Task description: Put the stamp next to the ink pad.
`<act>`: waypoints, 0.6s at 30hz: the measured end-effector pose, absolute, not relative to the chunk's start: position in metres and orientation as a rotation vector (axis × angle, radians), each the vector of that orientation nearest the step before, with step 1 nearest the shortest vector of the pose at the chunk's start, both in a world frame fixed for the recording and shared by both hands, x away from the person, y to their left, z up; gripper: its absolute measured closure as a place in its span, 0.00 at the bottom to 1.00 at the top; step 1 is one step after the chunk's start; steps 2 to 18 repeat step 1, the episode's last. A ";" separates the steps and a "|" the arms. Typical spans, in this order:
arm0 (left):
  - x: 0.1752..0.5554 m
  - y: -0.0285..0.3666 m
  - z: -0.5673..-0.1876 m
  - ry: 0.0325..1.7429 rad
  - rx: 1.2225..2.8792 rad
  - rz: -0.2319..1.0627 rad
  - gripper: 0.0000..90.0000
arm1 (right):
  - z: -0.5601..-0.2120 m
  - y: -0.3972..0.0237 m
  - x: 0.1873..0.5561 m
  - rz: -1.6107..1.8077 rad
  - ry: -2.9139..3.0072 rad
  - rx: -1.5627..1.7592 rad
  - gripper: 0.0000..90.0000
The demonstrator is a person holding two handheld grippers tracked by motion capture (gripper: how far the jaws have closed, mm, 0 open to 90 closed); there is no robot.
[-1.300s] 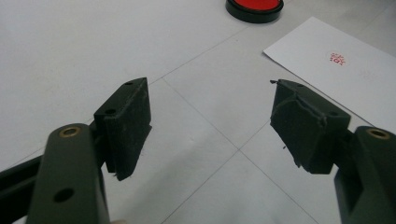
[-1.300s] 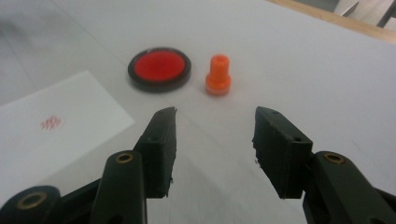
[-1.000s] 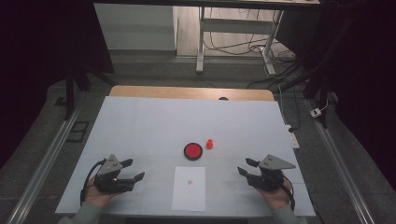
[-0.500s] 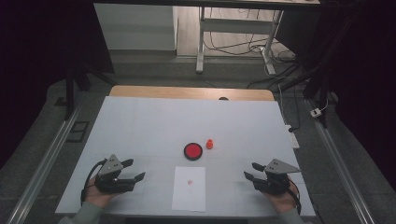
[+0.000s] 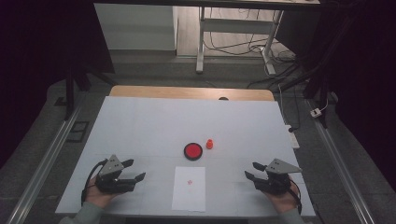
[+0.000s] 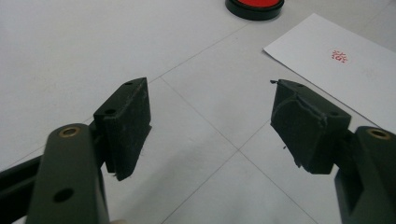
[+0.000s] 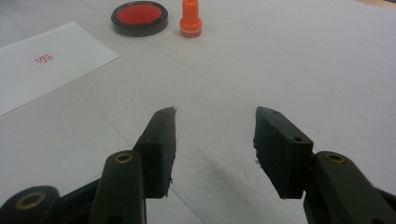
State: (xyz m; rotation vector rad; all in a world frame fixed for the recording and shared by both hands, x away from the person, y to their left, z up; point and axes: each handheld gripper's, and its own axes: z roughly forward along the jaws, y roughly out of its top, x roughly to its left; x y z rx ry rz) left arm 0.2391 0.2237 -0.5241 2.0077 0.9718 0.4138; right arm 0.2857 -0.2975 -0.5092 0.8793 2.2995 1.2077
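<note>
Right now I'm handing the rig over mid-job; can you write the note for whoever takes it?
Left gripper: open, empty, low over the table left of the paper.
Right gripper: open, empty, right of the paper.
White paper sheet lies flat at the near edge and already bears a red stamp mark.
Red ink pad sits open beyond the sheet; the orange stamp stands upright just right of it, apart from it.
Stamping looks done; probably nothing left but tidying.

Bare table [image 5: 140,126] all round; only ink pad [image 5: 193,151], stamp [image 5: 209,144] mid-table.
</note>
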 end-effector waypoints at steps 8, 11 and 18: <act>0.239 0.224 -0.524 0.971 2.009 0.414 0.32 | -0.510 -0.298 0.286 1.214 2.301 0.878 0.54; 0.239 0.224 -0.524 0.971 2.009 0.414 0.32 | -0.510 -0.298 0.286 1.214 2.301 0.878 0.54; 0.239 0.224 -0.524 0.971 2.009 0.414 0.32 | -0.510 -0.298 0.286 1.214 2.301 0.878 0.54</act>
